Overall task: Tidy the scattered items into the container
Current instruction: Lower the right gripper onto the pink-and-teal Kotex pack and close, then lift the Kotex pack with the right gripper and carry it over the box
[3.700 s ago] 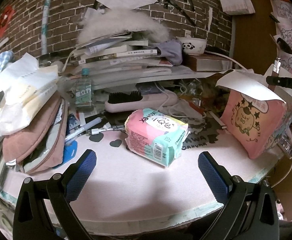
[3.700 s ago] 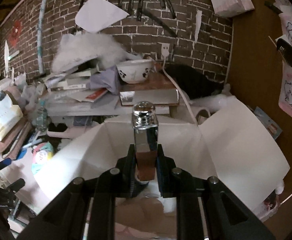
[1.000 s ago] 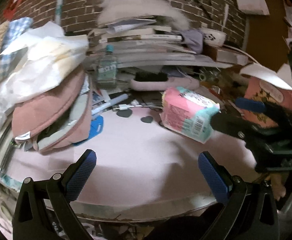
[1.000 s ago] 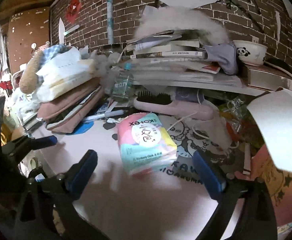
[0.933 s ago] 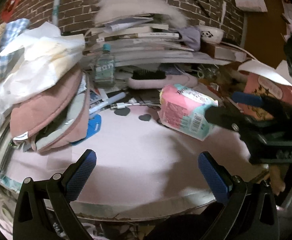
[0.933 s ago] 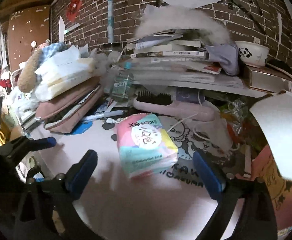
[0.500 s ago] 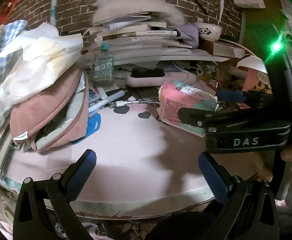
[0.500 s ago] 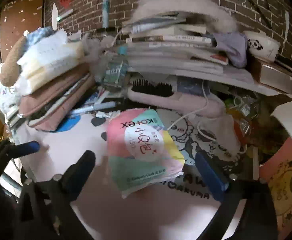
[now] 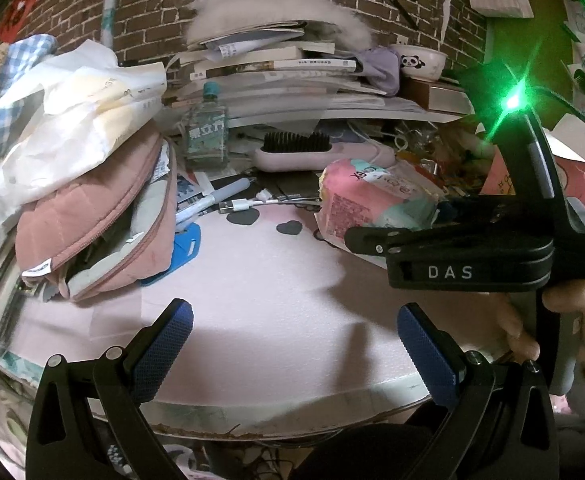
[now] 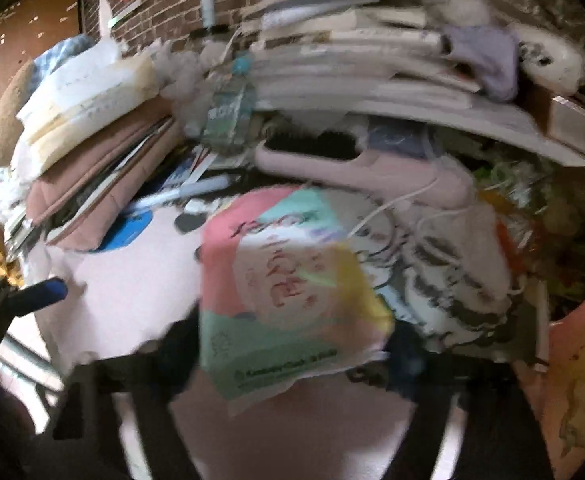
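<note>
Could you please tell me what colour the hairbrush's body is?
The hairbrush has a pale pink body with black bristles, clearest in the left wrist view.

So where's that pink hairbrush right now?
In the left wrist view the pink hairbrush lies at the back of the desk, behind the pastel packet, right of the green bottle.
</note>
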`<move>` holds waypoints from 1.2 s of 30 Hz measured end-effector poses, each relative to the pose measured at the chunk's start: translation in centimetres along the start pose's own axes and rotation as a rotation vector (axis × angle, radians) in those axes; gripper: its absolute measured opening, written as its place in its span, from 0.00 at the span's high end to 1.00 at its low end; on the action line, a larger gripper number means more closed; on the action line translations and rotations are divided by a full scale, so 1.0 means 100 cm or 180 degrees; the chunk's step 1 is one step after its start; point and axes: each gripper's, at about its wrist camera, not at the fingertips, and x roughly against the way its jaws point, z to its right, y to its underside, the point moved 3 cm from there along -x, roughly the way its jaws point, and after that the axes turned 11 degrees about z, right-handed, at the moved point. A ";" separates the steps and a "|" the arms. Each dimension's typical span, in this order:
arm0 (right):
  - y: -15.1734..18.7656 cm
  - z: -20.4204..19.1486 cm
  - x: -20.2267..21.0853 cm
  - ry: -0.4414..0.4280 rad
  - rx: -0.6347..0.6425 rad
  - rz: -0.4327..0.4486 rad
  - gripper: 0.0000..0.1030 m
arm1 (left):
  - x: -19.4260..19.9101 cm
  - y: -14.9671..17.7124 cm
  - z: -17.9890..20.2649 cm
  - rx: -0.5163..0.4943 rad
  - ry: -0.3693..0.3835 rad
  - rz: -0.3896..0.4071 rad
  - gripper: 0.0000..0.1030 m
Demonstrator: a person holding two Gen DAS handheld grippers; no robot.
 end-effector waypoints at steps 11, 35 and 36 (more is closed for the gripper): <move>0.000 -0.001 0.008 0.0105 0.0072 0.0180 0.47 | 0.000 0.000 0.001 0.0003 -0.0005 0.0007 0.01; -0.042 -0.034 0.117 0.0370 0.0564 0.1198 0.47 | 0.004 -0.009 0.008 -0.0045 0.0034 0.0071 0.01; -0.044 -0.033 0.122 0.0389 0.0558 0.1226 0.47 | 0.004 -0.010 0.009 -0.0046 0.0044 0.0077 0.01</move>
